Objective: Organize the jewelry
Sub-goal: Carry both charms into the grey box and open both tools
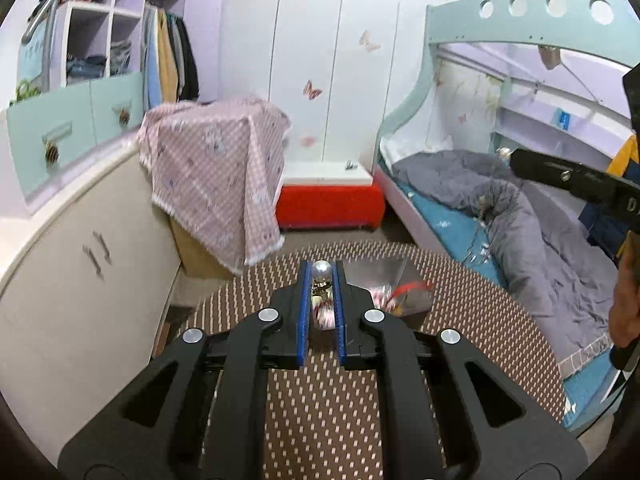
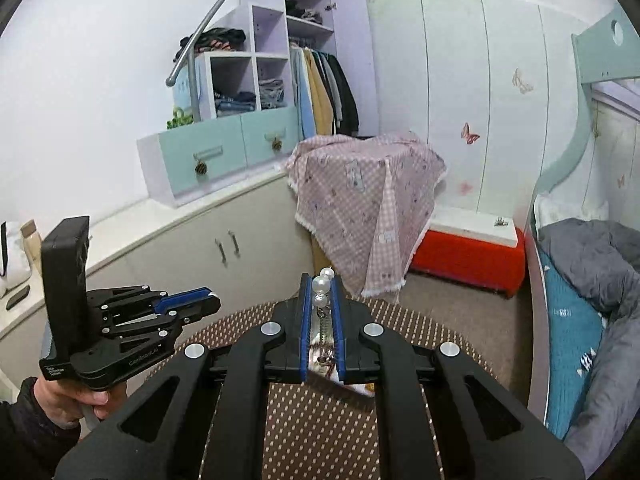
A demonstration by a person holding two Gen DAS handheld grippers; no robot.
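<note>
My left gripper (image 1: pixel 322 276) is shut on a pearl earring (image 1: pixel 322 270) with a gold dangle, held above the round brown patterned table (image 1: pixel 320 392). A shiny metal tray (image 1: pixel 386 284) with jewelry in it sits on the table just beyond and right of the left gripper. My right gripper (image 2: pixel 321 288) is shut on a string of pearls (image 2: pixel 322 284) with a silvery chain hanging below, above the same table (image 2: pixel 320 420). The left gripper also shows in the right wrist view (image 2: pixel 208 298) at the left, held by a hand.
A box draped in pink checked cloth (image 1: pixel 216 168) stands beyond the table. A white cabinet (image 1: pixel 80 248) runs along the left. A bunk bed with a grey duvet (image 1: pixel 520 216) is at the right. A red bench (image 1: pixel 330 204) sits by the wardrobe.
</note>
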